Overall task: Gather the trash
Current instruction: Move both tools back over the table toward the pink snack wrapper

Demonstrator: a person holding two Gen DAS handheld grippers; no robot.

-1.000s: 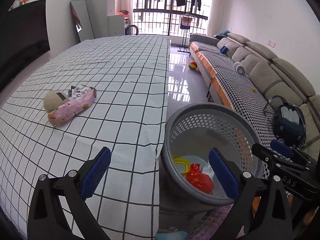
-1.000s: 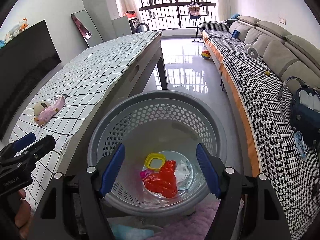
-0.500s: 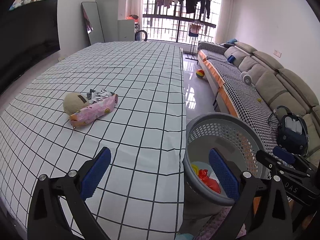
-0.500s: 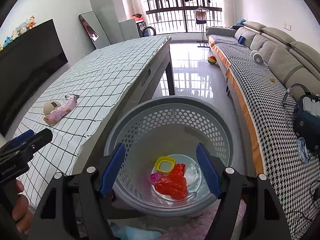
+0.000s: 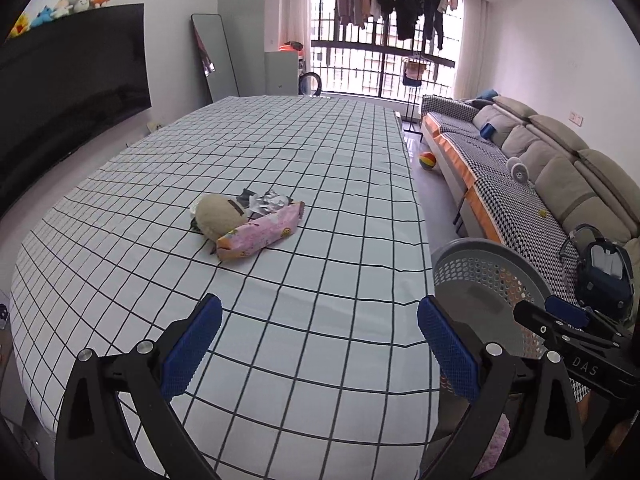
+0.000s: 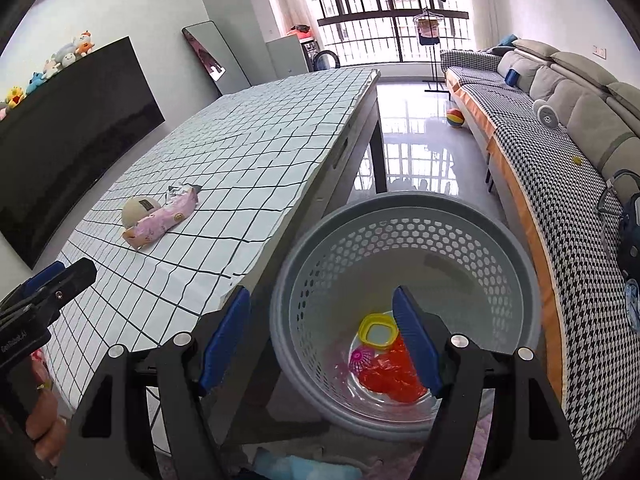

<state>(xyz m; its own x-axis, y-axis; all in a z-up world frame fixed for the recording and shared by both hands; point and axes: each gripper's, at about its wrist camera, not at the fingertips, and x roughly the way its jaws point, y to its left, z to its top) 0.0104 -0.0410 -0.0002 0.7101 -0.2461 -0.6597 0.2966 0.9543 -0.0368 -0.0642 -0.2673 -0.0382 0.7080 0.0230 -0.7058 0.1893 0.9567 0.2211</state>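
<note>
A pink wrapper (image 5: 261, 235), a beige round lump (image 5: 218, 216) and a crumpled silver wrapper (image 5: 267, 201) lie together on the checked table (image 5: 320, 168). They also show in the right wrist view: the pink wrapper (image 6: 162, 222) and the beige lump (image 6: 138, 210). My left gripper (image 5: 318, 346) is open and empty, over the table's near edge, well short of the pile. My right gripper (image 6: 320, 340) is open and empty above the grey basket (image 6: 516, 248), which holds red plastic (image 6: 390, 378), a yellow ring (image 6: 378, 330) and a pink bit.
The basket (image 5: 480, 276) stands on the floor by the table's right edge. A long sofa (image 5: 560, 184) runs along the right with a dark bag (image 5: 604, 276) on it. A ball (image 6: 455, 117) lies on the glossy floor. A black TV (image 5: 68, 80) is at the left.
The left gripper has swung left and up, from over the basket rim to over the table. The right gripper has shifted left and lifted slightly; the basket now sits right of its centre.
</note>
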